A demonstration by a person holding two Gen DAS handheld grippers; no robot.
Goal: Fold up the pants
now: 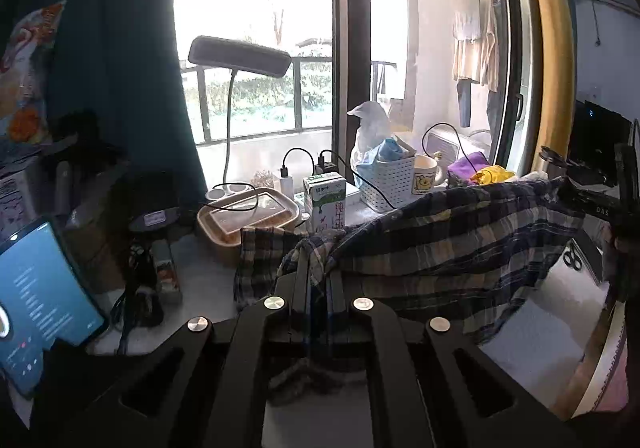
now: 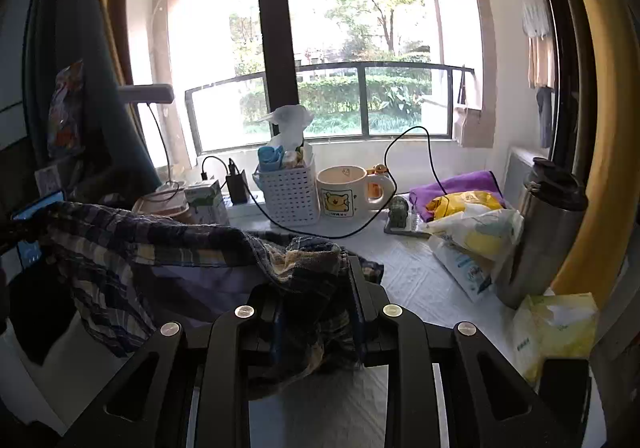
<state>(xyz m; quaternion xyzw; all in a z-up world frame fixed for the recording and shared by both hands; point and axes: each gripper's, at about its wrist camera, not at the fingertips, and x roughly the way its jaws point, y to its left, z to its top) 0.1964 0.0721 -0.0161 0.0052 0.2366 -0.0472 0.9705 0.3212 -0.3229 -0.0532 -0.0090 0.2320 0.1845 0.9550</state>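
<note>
The back of the white table (image 2: 416, 272) was crowded: one white slotted basket (image 2: 289, 195) stuffed with bags, one bear-printed mug (image 2: 345, 193) just beside it, one milk carton (image 1: 324, 205), one lidded tan food box (image 1: 248, 217), a black charger cable (image 2: 320, 234) looping across the surface, a purple cloth (image 2: 456, 187) under a yellow packet, and one steel tumbler (image 2: 548, 232) at the right edge with a pale tissue pack (image 2: 556, 328) in front of it. A desk lamp (image 1: 239, 56) stood at the window, and a lit phone (image 1: 40, 300) sat at the far left. The single pair of plaid pants (image 1: 440, 244) hung in the air above the table, stretched between two grippers. The left gripper (image 1: 319, 284) had its jaws nearly closed, pinching a bunched edge of the fabric directly ahead of its fingers. The right gripper (image 2: 314, 288) was likewise clamped on a thick wad of cloth, which spilled over its fingers and drooped toward the table, with the rest trailing away to its left.
</note>
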